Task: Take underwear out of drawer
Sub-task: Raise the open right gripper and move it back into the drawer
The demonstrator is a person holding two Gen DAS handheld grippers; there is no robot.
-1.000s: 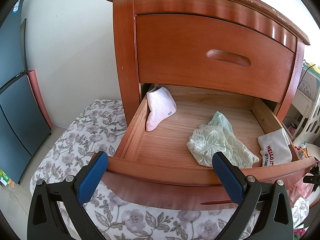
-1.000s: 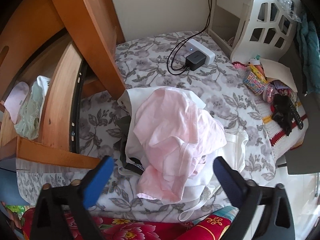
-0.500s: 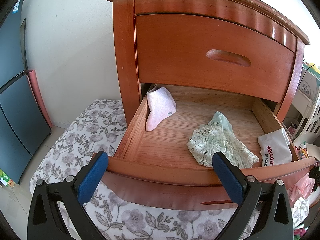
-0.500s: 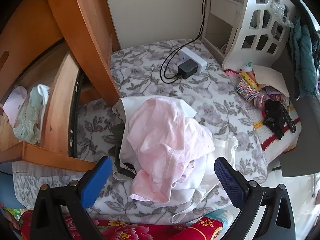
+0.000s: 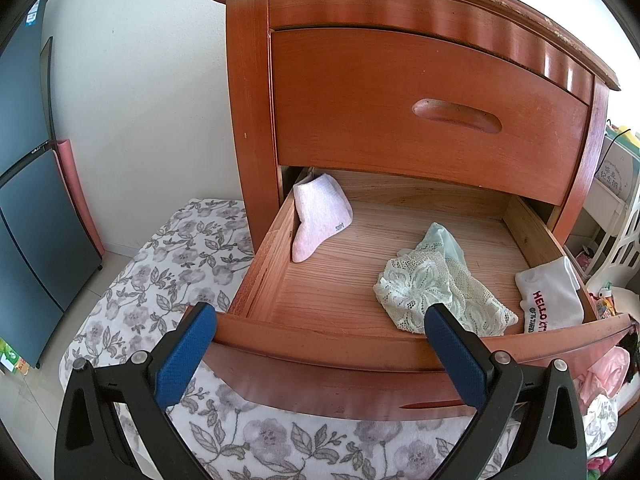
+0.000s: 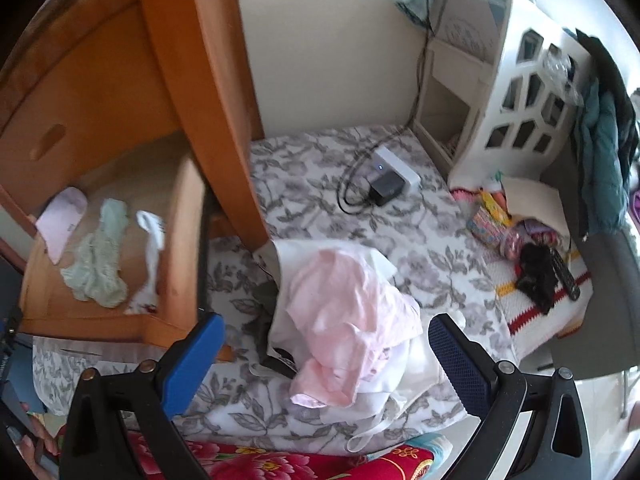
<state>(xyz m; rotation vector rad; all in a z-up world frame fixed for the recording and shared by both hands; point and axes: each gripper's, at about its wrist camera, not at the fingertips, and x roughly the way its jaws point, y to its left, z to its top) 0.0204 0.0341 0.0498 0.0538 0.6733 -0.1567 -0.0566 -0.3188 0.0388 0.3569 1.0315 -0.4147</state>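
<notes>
The wooden drawer (image 5: 320, 344) of a red-brown nightstand stands pulled out. Inside lie pale green lace underwear (image 5: 436, 292) at the front right, a pink sock (image 5: 316, 216) against the left wall, and a white garment with red lettering (image 5: 550, 300) in the right corner. My left gripper (image 5: 320, 320) is open, hovering just in front of the drawer's front panel with nothing between its fingers. My right gripper (image 6: 326, 336) is open above a pile of pink and white clothes (image 6: 344, 312) on the floral blanket. The drawer (image 6: 168, 324) and green underwear (image 6: 98, 256) show at the left there.
A closed upper drawer (image 5: 432, 112) overhangs the open one. A floral blanket (image 6: 320, 184) covers the floor, with a white box and black charger (image 6: 390, 184) on it. A white cut-out cabinet (image 6: 516, 92), toys and a remote (image 6: 564, 276) sit right. A dark fridge (image 5: 28, 200) stands left.
The right gripper has lifted and swung left, so the open drawer and its contents show more fully. The left gripper has held still.
</notes>
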